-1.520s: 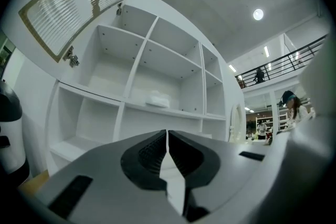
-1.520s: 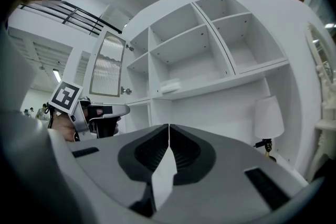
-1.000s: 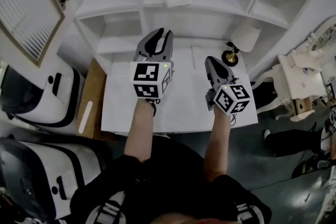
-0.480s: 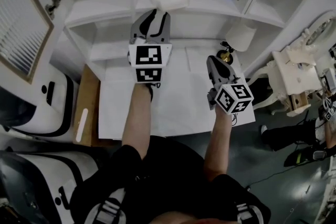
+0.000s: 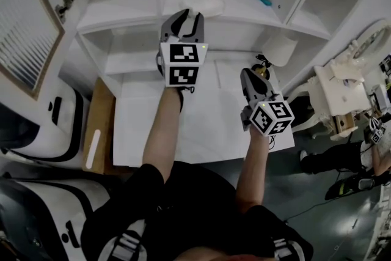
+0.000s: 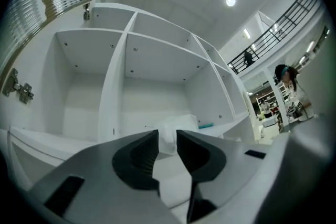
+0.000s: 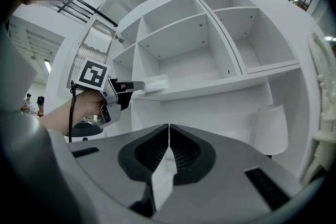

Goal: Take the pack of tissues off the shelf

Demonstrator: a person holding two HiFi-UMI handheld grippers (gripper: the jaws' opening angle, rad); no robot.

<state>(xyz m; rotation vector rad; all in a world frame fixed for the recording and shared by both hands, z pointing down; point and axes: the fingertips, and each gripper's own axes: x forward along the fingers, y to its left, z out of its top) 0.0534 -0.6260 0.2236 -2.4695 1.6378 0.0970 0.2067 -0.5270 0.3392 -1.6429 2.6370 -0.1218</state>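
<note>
The pack of tissues (image 5: 201, 4) lies on the big white shelf (image 5: 116, 12), far past the desk (image 5: 146, 125). The left claw (image 5: 188, 14) is wide open, and the pack's near end sits right at its gap, not squeezed. It should slide in deeper, then close softly. The right claw (image 5: 247, 73) is shut and empty.

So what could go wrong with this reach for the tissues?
The left gripper, jaws open, lines up on only one end of the soft tissue pack. Closing there may pinch just the wrap and let it slip. The pack lies near the front edge of the shelf, so a nudge from the jaws could push it back or tip it off.
</note>
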